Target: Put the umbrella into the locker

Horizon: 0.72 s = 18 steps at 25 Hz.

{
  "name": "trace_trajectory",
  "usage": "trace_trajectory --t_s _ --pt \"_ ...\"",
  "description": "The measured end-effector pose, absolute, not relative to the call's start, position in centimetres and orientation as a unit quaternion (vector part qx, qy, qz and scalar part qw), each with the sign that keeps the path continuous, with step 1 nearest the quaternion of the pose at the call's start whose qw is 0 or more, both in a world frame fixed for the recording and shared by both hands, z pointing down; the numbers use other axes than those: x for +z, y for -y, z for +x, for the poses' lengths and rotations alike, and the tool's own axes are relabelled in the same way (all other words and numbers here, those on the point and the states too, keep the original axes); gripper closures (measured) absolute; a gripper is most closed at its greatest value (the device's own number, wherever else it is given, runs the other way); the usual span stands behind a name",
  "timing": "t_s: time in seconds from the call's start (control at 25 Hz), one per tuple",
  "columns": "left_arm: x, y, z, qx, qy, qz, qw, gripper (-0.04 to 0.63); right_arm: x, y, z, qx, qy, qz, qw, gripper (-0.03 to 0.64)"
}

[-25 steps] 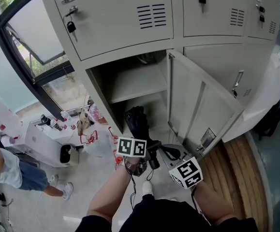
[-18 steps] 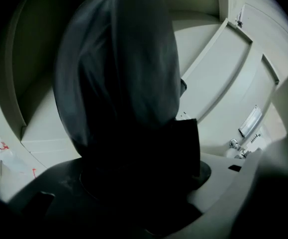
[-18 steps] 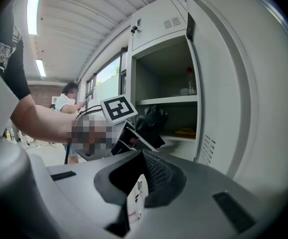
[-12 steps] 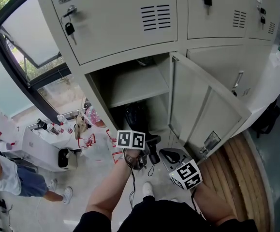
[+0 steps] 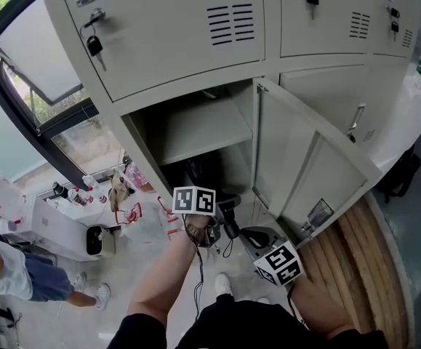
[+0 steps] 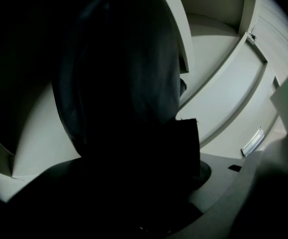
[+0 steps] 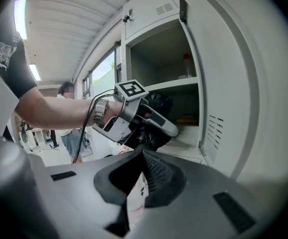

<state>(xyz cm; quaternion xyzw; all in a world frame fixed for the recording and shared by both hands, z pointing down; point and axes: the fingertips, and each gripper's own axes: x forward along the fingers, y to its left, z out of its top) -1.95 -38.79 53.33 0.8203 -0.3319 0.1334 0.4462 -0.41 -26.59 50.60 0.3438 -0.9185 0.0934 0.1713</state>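
From above, a person in a white top [image 5: 6,257] stands far left on the pale floor, beside the window. Next comes the open locker [image 5: 139,133], with a shelf [image 5: 203,126] across it. The black umbrella [image 5: 204,173] pokes into the space under that shelf, clamped in the left gripper [image 5: 219,211], though this view hardly shows the grip itself.

The left gripper view is nearly all dark. The umbrella [image 6: 129,83] fills the gap between the jaws, and only pale locker walls show round it.

The right gripper view looks in from the side. It shows the left gripper [image 7: 158,119] closed around the umbrella [image 7: 158,103] at the locker's mouth, and something yellow [image 7: 186,118] deep under the shelf.

The right gripper [image 5: 257,235] hangs low before the swung-out door [image 5: 305,166]. Its jaws [image 7: 141,156] are pressed together with nothing between them.
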Motion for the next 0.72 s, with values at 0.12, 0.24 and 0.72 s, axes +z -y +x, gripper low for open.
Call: trace_trajectory --t_s 0.12,0.24,0.72 --pt "53.2 39.3 -1.9 0.125 0.33 0.817 0.455 0.325 51.2 26.8 -0.4 0.102 0.917 0.343 0.173 0.53" --pt "53.4 39.7 -1.9 0.124 0.332 0.815 0.459 0.325 51.7 27.2 -0.4 0.111 0.916 0.344 0.172 0.511" --pt "53.5 41.6 -2.4 0.13 0.338 0.811 0.459 0.325 53.1 27.9 -1.2 0.147 0.917 0.332 0.163 0.454"
